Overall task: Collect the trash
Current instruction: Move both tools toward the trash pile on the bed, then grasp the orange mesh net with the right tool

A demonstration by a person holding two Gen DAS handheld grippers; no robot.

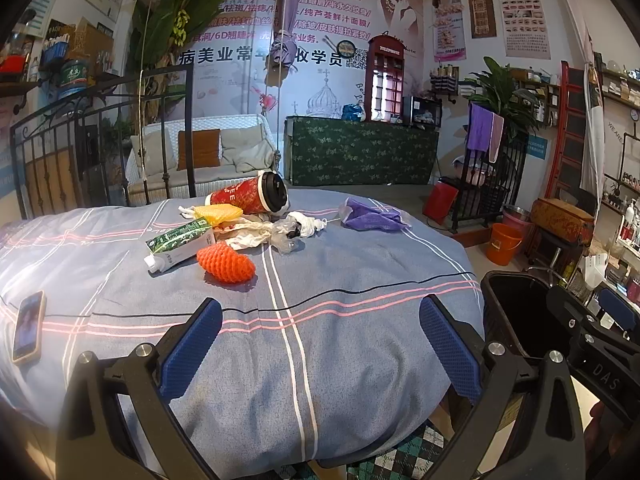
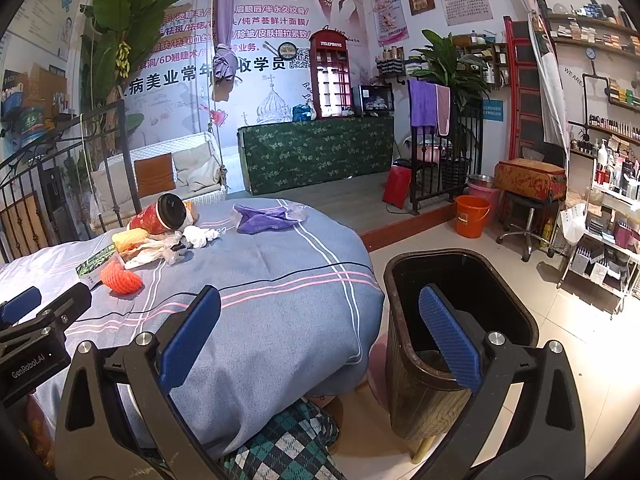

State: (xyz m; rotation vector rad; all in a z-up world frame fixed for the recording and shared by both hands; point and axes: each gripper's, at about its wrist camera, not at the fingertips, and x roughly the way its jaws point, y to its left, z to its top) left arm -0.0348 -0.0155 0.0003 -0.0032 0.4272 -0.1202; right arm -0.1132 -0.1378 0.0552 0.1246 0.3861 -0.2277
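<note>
Trash pile (image 1: 240, 224) upper left on our bed (image 1: 320, 320); bin (image 2: 460, 320) lower right; both grippers (image 1: 320, 320) (image 2: 320, 320) spread, holding 0 items.

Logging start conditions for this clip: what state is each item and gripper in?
Red paper coffee cup with black lid: on its side, lid on.
Green-and-white drink carton: lying flat.
Orange foam fruit net: loose on the cloth.
Purple crumpled wrapper: lying apart from the pile.
Dark wood-sided trash bin: upright, open, no trash visible inside.
Smartphone: face up, screen lit.
Left gripper: open, empty.
Right gripper: open, empty.
</note>
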